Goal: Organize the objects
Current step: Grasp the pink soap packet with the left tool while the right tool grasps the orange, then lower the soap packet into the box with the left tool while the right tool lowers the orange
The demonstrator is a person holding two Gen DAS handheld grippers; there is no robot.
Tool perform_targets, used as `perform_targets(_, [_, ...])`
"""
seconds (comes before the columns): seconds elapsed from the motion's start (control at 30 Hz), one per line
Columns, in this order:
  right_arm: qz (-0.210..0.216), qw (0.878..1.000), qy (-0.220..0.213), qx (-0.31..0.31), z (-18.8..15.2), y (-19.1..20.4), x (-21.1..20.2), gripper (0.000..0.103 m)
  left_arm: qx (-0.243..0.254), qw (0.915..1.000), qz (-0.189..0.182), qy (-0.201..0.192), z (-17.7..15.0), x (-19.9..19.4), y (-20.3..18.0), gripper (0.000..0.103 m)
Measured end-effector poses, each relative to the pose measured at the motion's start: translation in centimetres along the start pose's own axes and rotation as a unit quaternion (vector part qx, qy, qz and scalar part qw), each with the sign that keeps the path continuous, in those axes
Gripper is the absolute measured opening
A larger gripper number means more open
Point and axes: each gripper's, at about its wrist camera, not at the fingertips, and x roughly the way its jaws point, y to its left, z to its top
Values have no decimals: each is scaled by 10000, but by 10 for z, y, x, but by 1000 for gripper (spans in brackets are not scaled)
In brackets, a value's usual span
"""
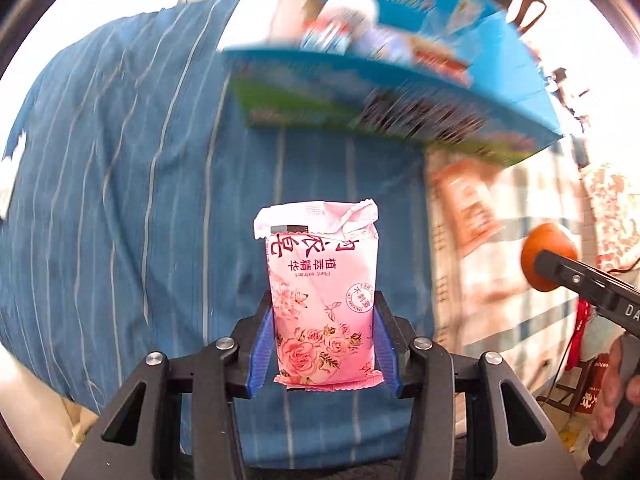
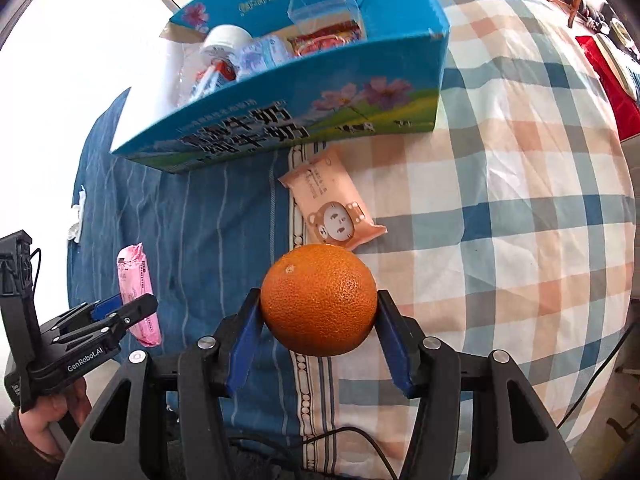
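- left tongs clamped on a pink soap packet, blue pads pressing both long edges, packet lifted clear of the blue striped sheet.
- right tongs closed on an orange, pads against both sides, held above the bed where striped and checked cloth meet.
- already stowed in the blue milk carton box: a white bottle, a pale packet, a red wrapper; exact count unclear.
- still loose on the bed: a peach wipes pack, lying just beyond the orange and near the box.
- judged past halfway: two items in hand awaiting drop-off into the box, one pick left after that.
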Motion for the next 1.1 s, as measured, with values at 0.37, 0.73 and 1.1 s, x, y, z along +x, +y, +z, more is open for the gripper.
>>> perform_targets(0.37, [443, 9965, -576, 402, 85, 17, -82, 57, 425, 9942, -475, -866, 138, -60, -35, 42])
perform_targets(0.73, [-94, 9944, 488, 937, 159, 7, -8, 57, 797, 9966, 187, -6, 201, 38, -48, 42])
perform_targets(1.1, [-60, 9626, 1704, 2106, 148, -5, 64, 57, 470, 9985, -89, 256, 200, 80, -32, 42])
